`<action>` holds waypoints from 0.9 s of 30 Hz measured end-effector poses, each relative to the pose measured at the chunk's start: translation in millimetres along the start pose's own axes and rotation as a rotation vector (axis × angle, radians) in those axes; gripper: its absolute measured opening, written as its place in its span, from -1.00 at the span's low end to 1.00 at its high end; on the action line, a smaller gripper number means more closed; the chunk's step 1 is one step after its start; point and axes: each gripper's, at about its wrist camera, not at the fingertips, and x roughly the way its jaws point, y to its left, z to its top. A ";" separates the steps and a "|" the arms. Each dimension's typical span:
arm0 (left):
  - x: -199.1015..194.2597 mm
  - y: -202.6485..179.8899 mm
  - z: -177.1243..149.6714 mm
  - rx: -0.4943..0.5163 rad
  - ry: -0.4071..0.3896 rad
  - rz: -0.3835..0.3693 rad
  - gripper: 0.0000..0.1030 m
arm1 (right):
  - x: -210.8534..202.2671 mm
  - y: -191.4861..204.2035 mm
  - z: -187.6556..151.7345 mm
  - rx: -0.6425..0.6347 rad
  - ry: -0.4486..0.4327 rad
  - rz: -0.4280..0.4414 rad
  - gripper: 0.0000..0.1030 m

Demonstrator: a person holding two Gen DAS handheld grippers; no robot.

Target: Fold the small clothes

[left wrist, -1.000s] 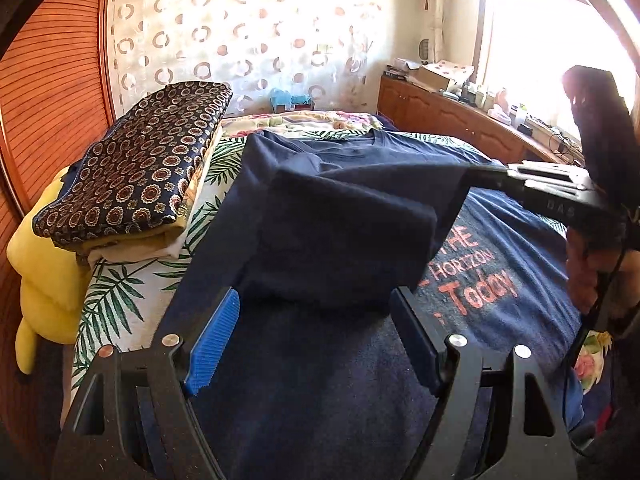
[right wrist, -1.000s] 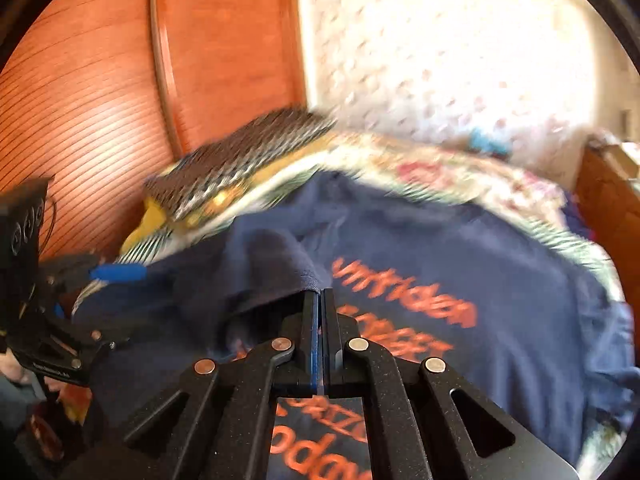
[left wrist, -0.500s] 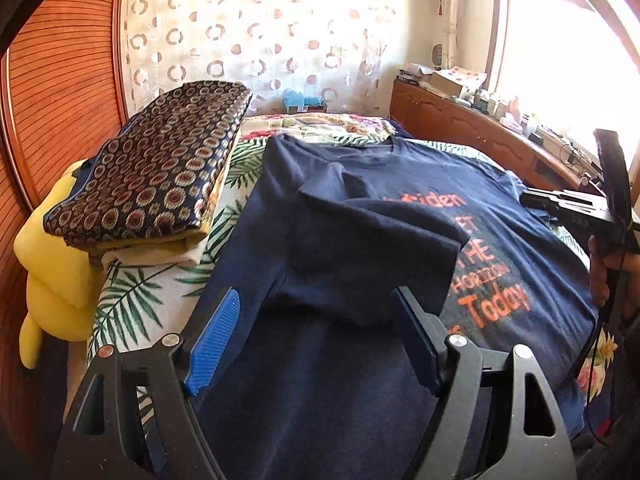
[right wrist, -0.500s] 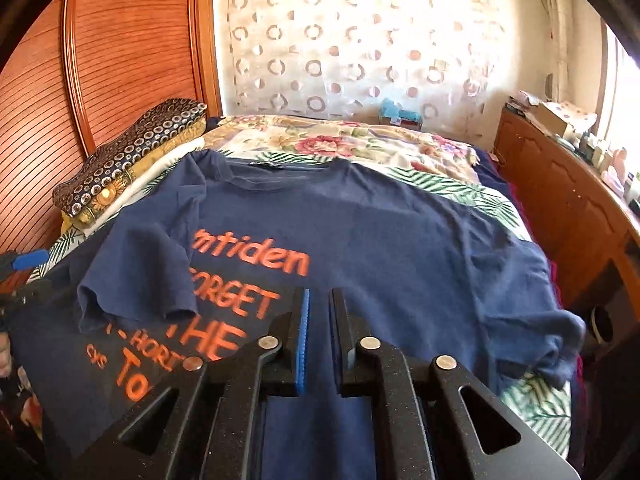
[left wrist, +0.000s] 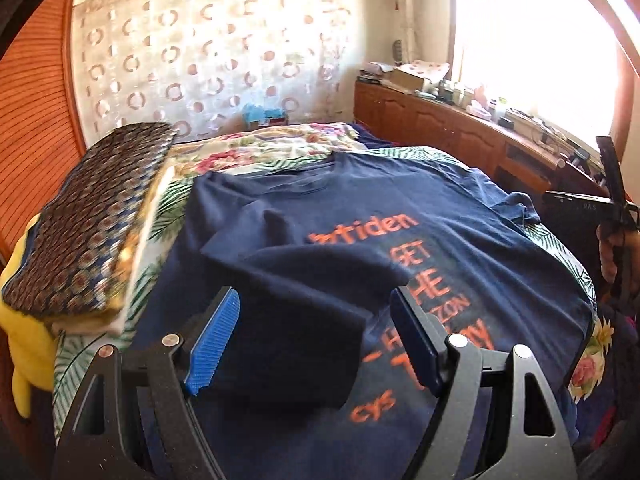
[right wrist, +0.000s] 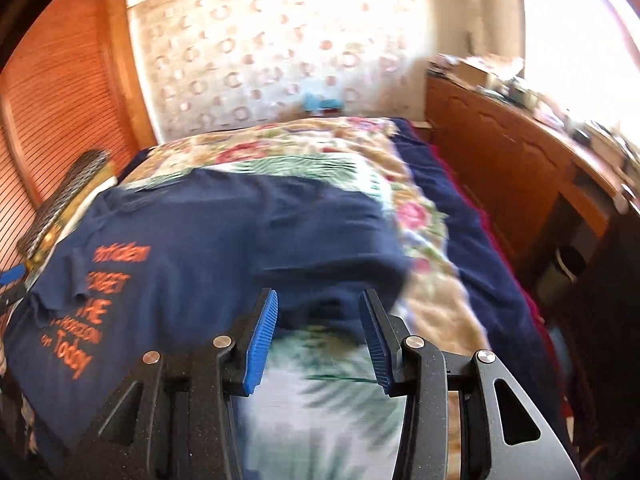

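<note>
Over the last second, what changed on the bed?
The right tongs let go of the navy T-shirt's sleeve, leaving it folded over the orange print, then swung to the shirt's far sleeve; their jaws are opening, nothing between them. The left tongs stayed open and empty. Folded patterned stack unchanged.

T-shirt (left wrist: 460, 216): navy, orange lettering | bedspread (right wrist: 420, 216): floral, green palm leaves | folded cloth (left wrist: 92, 224): brown-dotted navy

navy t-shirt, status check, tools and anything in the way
Left tool open. Right tool opening, nothing between. Navy t-shirt flat, one sleeve folded in. Nothing in the way.
</note>
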 end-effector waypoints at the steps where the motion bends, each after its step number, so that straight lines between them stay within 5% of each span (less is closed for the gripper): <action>1: 4.5 -2.7 1.9 0.007 0.008 -0.005 0.53 | 1.4 -8.6 0.4 0.020 0.006 -0.004 -0.14; 13: 66.0 -22.1 -6.9 0.085 0.208 -0.020 0.53 | 37.7 -37.7 18.3 0.196 0.101 0.081 -0.14; 20: 68.8 -24.6 -8.4 0.084 0.222 -0.014 0.62 | 40.2 -53.6 27.1 0.229 0.143 0.111 -0.14; 25: 69.8 -24.4 -7.4 0.085 0.221 -0.013 0.62 | 43.8 -48.4 31.3 0.181 0.163 0.102 -0.77; 27: 69.9 -24.4 -7.6 0.085 0.220 -0.013 0.62 | 38.4 -40.9 35.4 0.131 0.152 0.077 -0.85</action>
